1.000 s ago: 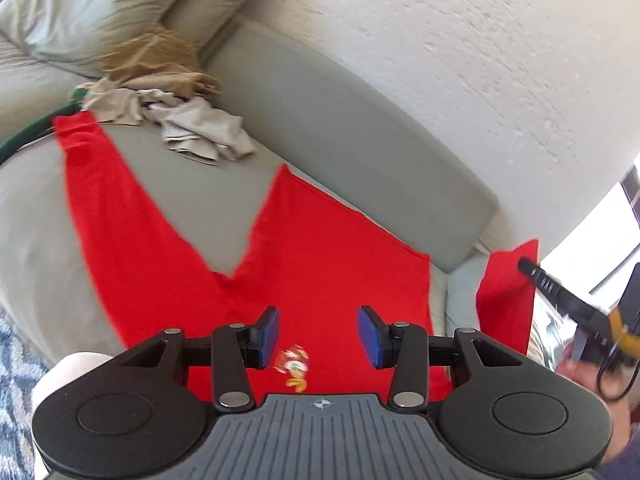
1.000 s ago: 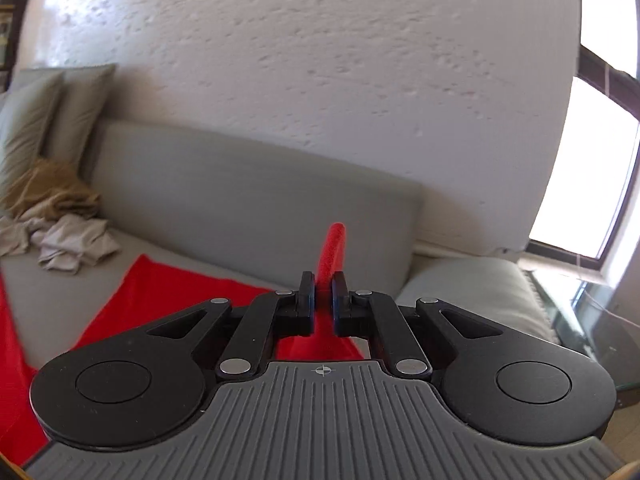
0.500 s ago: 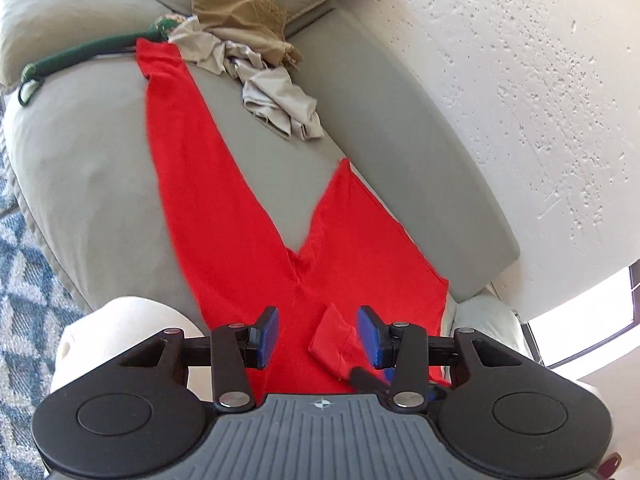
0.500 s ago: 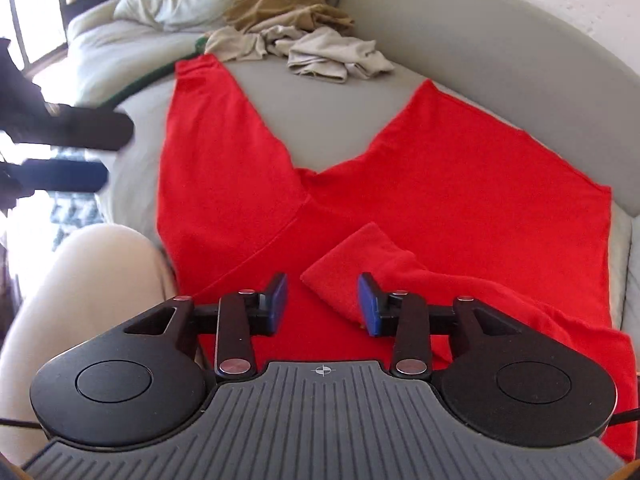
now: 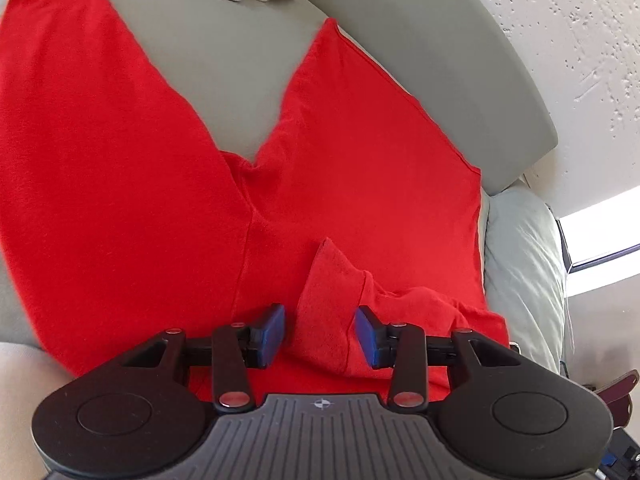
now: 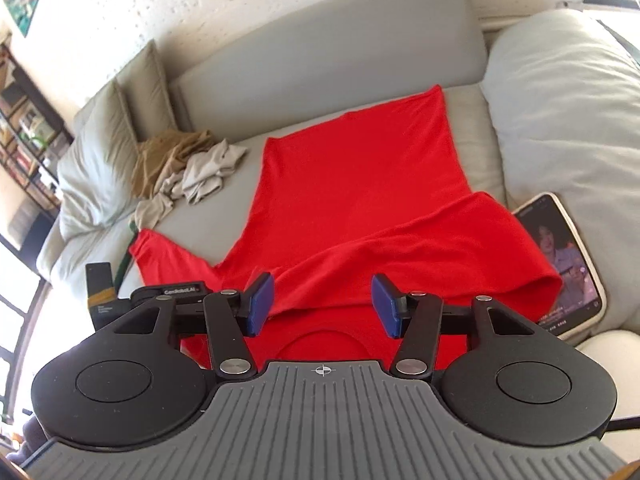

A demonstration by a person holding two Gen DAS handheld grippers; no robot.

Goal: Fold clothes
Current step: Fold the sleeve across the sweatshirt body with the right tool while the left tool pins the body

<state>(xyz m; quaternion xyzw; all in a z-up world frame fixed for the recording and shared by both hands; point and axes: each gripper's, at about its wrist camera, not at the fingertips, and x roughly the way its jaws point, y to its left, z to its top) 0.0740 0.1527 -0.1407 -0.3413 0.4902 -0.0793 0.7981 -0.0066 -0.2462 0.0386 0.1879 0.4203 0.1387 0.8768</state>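
A red long-sleeved shirt (image 5: 360,168) lies spread flat on the grey sofa seat (image 5: 224,80). One sleeve stretches away to the far left. The other sleeve (image 6: 420,248) is folded across the shirt's body. Its cuff end (image 5: 324,300) lies between the fingers of my left gripper (image 5: 320,334). That gripper stands open just above the cloth, with a gap on each side of the cuff. My right gripper (image 6: 323,304) hovers over the shirt's near edge. Its jaws are opening, and the pads touch nothing, though red cloth lies below them.
A heap of tan and beige clothes (image 6: 188,168) sits at the far end of the seat by grey pillows (image 6: 100,160). A lit tablet (image 6: 564,264) leans on the big cushion (image 6: 560,100) to the right. A knee in pale trousers (image 5: 20,380) shows at the lower left.
The right gripper let go of the red sleeve, which now lies folded across the body, and opened wide. The left gripper sank toward the shirt until the cuff lay between its fingers.
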